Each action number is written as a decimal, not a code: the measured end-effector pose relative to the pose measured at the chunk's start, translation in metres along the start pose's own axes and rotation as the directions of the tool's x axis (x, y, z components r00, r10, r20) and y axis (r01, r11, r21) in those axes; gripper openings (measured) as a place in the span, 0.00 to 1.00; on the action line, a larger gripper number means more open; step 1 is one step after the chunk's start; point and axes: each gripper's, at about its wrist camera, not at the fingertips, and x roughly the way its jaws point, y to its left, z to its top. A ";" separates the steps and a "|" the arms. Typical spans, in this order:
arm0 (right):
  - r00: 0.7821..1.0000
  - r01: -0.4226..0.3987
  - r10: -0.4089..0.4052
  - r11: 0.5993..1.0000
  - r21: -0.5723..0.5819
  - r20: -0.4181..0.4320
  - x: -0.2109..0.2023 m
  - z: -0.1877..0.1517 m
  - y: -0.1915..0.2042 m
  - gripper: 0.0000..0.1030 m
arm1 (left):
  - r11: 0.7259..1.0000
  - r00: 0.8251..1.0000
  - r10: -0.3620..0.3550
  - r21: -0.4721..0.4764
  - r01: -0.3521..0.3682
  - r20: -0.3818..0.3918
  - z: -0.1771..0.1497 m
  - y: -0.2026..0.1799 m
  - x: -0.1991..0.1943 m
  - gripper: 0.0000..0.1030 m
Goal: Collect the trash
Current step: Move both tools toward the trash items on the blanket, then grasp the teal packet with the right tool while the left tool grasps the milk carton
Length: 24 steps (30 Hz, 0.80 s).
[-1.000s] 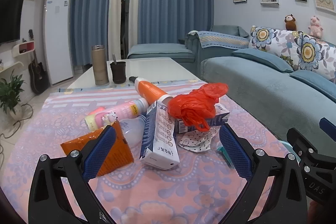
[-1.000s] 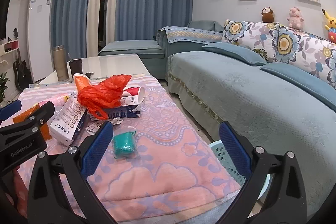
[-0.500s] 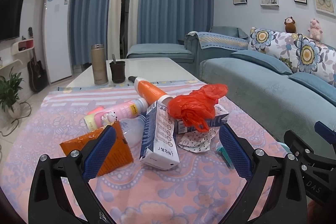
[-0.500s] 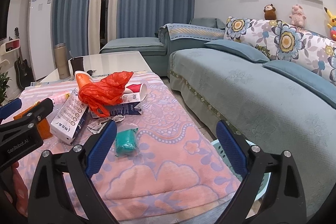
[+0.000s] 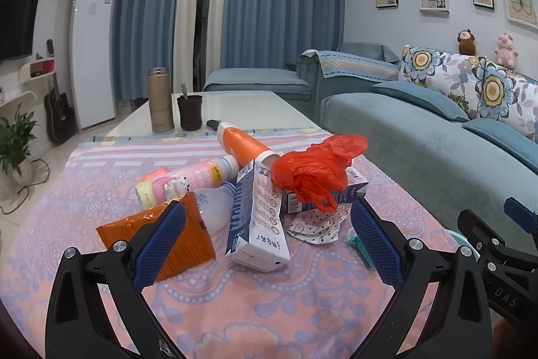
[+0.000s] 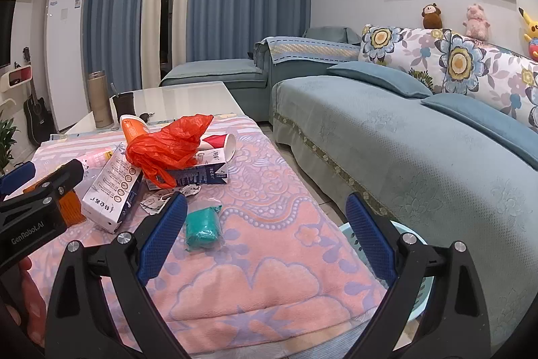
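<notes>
A trash pile lies on the pink patterned cloth [image 5: 235, 308]: a red plastic bag [image 5: 316, 169], a white-and-blue carton [image 5: 255, 221], an orange packet [image 5: 161, 234], a pink bottle [image 5: 188, 179], an orange tube [image 5: 240, 143] and crumpled dotted paper [image 5: 316, 224]. My left gripper [image 5: 265, 241] is open and empty, just short of the carton. In the right wrist view a teal wad [image 6: 201, 227] lies on the cloth [image 6: 269, 258], beside the left finger of my open, empty right gripper [image 6: 265, 234]. A light blue basket [image 6: 417, 285] shows below the table edge.
A thermos [image 5: 160, 100] and a dark cup [image 5: 190, 111] stand on the white table [image 5: 242, 110] beyond the cloth. A blue sofa [image 6: 420, 150] runs along the right. A red-and-white paper cup [image 6: 222, 143] lies behind the bag. A fridge [image 5: 90, 46] stands far left.
Both grippers have edged slightly forward toward the pile and stay open. The trash has not moved.
</notes>
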 end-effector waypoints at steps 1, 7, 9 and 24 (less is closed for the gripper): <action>1.000 -0.001 0.001 1.000 0.000 -0.001 0.000 0.000 0.000 0.88 | 1.000 1.000 0.001 -0.001 -0.001 0.000 0.000 0.000 0.000 0.92; 1.000 0.000 0.000 1.000 -0.008 -0.002 0.002 0.001 0.004 0.88 | 1.000 1.000 -0.002 -0.012 0.002 -0.009 -0.001 0.006 0.004 0.92; 1.000 -0.006 0.006 1.000 -0.004 -0.004 0.002 0.000 0.003 0.88 | 1.000 1.000 -0.013 -0.015 0.013 -0.017 -0.002 0.006 0.004 0.92; 0.990 -0.116 0.109 0.991 -0.069 -0.091 0.035 0.003 0.018 0.74 | 0.987 0.949 -0.148 -0.105 0.124 -0.278 0.005 0.041 0.078 0.80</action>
